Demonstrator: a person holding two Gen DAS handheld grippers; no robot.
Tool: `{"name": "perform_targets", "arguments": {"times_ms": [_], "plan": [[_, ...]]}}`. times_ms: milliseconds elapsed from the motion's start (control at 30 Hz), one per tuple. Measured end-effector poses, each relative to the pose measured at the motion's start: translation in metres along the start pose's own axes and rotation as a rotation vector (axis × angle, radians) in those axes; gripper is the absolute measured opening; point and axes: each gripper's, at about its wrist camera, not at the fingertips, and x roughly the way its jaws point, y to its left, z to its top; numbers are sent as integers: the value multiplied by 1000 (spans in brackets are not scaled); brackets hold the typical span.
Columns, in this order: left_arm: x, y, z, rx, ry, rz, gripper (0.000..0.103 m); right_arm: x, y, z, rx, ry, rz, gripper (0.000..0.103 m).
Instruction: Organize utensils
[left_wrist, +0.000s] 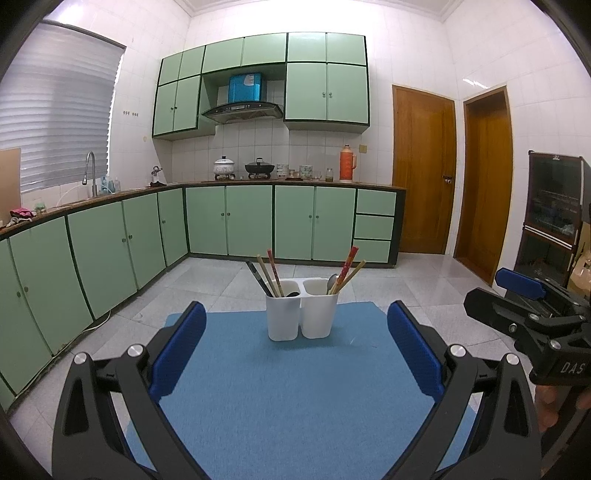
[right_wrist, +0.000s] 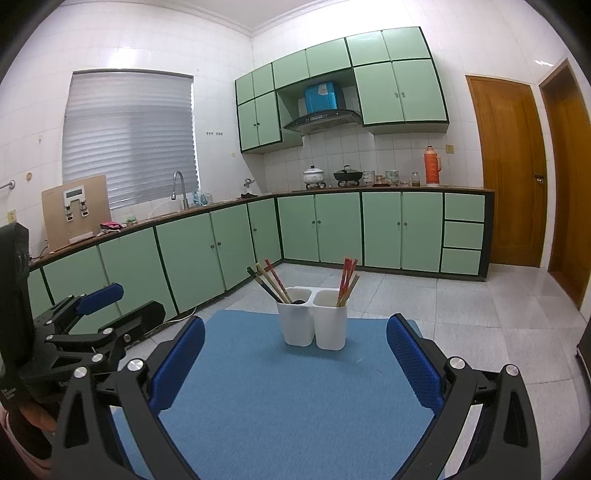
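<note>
Standing on the blue mat (left_wrist: 258, 387), utensil-filled white holder (left_wrist: 301, 314), both jaws wide.

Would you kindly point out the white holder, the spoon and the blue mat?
white holder (left_wrist: 282, 319): left wrist view, left cup's front wall.
spoon (left_wrist: 333, 278): left wrist view, bowl.
blue mat (right_wrist: 280, 398): right wrist view, bare middle.
</note>
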Motion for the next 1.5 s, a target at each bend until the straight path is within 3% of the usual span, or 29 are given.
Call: {"name": "perform_targets", "arguments": {"times_ms": [1500], "plan": [[-1, 9, -2, -15, 13, 7, 96, 5, -4, -4, -3, 16, 2, 97]]}}
